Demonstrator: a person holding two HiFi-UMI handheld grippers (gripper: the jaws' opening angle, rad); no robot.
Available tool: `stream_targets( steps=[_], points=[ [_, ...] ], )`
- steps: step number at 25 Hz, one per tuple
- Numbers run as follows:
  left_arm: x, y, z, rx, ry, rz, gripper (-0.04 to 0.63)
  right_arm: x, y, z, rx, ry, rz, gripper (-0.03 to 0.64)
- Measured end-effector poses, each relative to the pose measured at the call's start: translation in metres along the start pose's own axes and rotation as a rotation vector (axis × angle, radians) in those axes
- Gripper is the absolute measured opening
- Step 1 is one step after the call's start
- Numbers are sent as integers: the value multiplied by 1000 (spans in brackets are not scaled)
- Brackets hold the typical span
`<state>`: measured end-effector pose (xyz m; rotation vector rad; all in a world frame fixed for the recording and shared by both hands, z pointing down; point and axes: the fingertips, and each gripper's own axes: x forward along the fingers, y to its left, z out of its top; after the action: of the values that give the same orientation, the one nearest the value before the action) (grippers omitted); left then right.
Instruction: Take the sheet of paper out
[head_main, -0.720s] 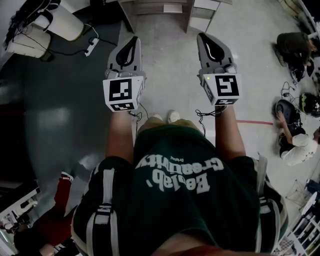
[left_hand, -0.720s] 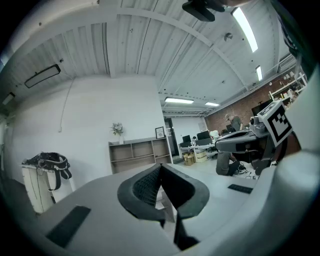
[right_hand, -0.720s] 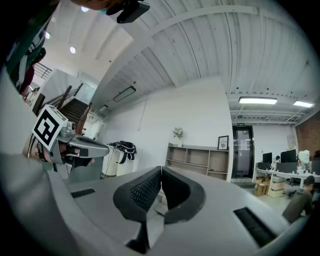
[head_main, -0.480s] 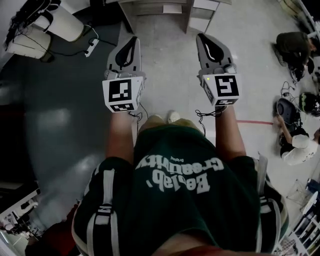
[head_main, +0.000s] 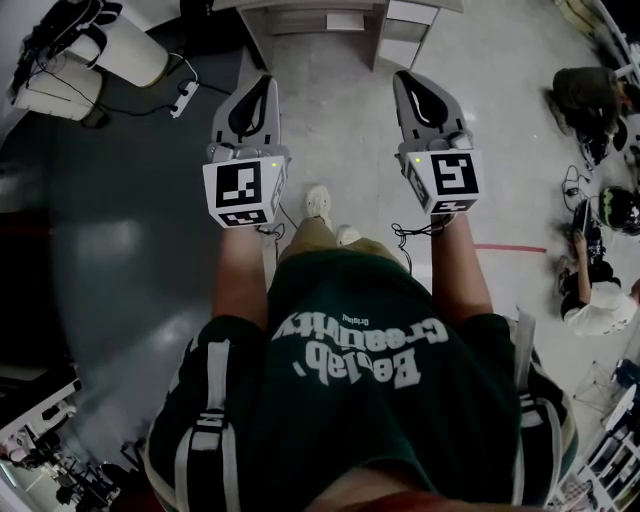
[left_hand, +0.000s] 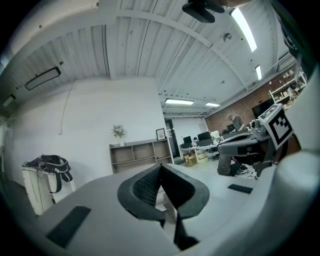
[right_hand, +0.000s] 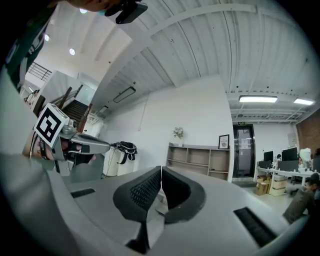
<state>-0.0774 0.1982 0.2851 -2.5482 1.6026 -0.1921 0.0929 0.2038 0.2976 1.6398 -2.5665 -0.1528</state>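
While both point level, left gripper (head_main: 262, 82) & right gripper (head_main: 409, 78) sit clenched, empty — shelf (right_hand: 199, 159) mid-frame beyond, shoe (head_main: 318, 203) lower-centre between them.

The person's left shoe (head_main: 318, 205) has stepped forward

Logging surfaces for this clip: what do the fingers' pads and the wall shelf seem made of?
Pads: dark matte rubber, apparently; a fine dotted grip texture covers them. Shelf: likely pale wood or laminate; tan, flat panels, finish too distant to tell.
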Motion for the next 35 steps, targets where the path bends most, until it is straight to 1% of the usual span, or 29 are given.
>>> stream_targets(
  steps=[8,14,25,35],
  points=[
    [22,7,-4,-12,1,-13,18,17,-12,-2,-1,7,-7,35],
    [52,20,-8,-14,3,-22,18,42,-23,-9,2,17,-11,35],
    [130,61,-4,-7,-21,-65,18,122,-48,0,-1,-4,-29,35],
    [180,90,-8,17,-35,-106,18,172,-63,-1,1,7,-75,35]
  ],
)
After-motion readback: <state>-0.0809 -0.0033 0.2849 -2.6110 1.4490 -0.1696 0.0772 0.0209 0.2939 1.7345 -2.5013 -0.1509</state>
